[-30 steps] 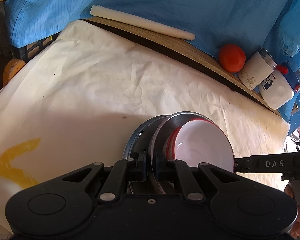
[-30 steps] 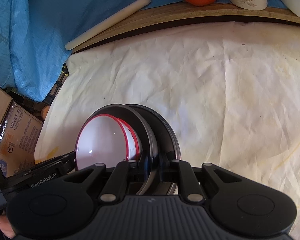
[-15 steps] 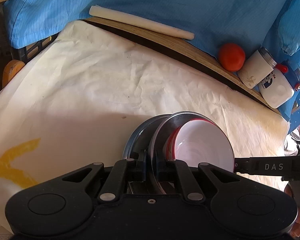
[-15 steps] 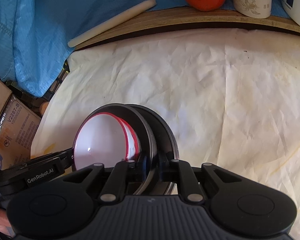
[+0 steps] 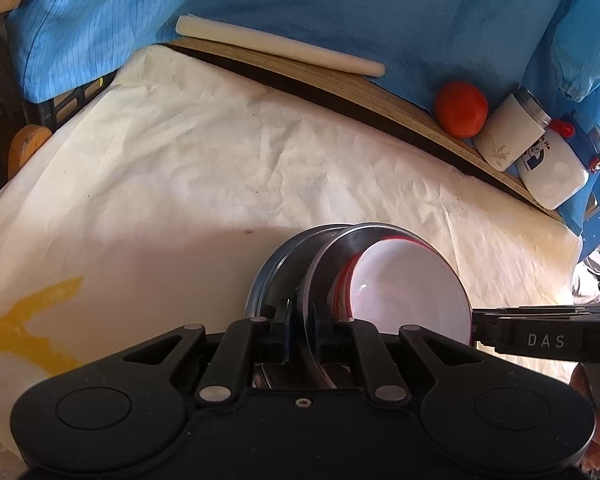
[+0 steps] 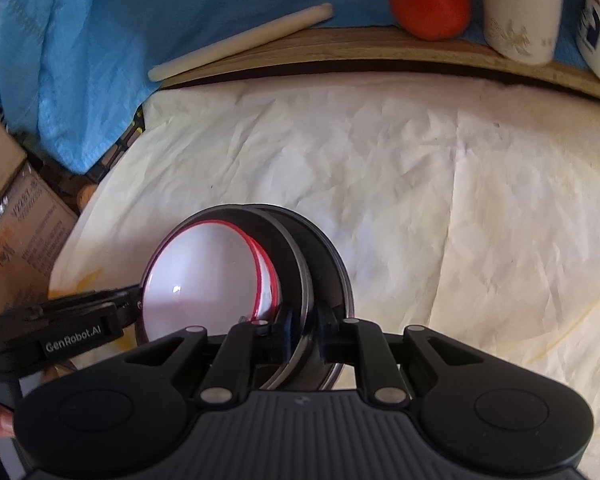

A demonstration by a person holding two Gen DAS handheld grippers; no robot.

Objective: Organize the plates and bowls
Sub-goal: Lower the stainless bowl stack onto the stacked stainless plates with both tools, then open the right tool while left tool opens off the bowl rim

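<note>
A stack of two steel plates (image 5: 324, 256) with red-rimmed white bowls (image 5: 408, 284) nested in them is held tilted on edge above the cream cloth. My left gripper (image 5: 302, 326) is shut on the plates' rim from one side. My right gripper (image 6: 306, 322) is shut on the same plates (image 6: 300, 264) from the opposite side, with the bowls (image 6: 204, 276) facing left in its view. Each gripper shows in the other's view: the right gripper's finger (image 5: 540, 336) and the left gripper's finger (image 6: 80, 320).
A wrinkled cream cloth (image 5: 220, 168) covers the table. Along the wooden far edge lie a white rolling pin (image 5: 276, 46), a tomato (image 5: 460, 108), a white jar (image 5: 508, 136) and a white bottle (image 5: 556, 164). Blue fabric hangs behind. Cardboard boxes (image 6: 16, 220) stand at left.
The stack and both grippers have shifted slightly forward over the cloth; the grips are unchanged.
</note>
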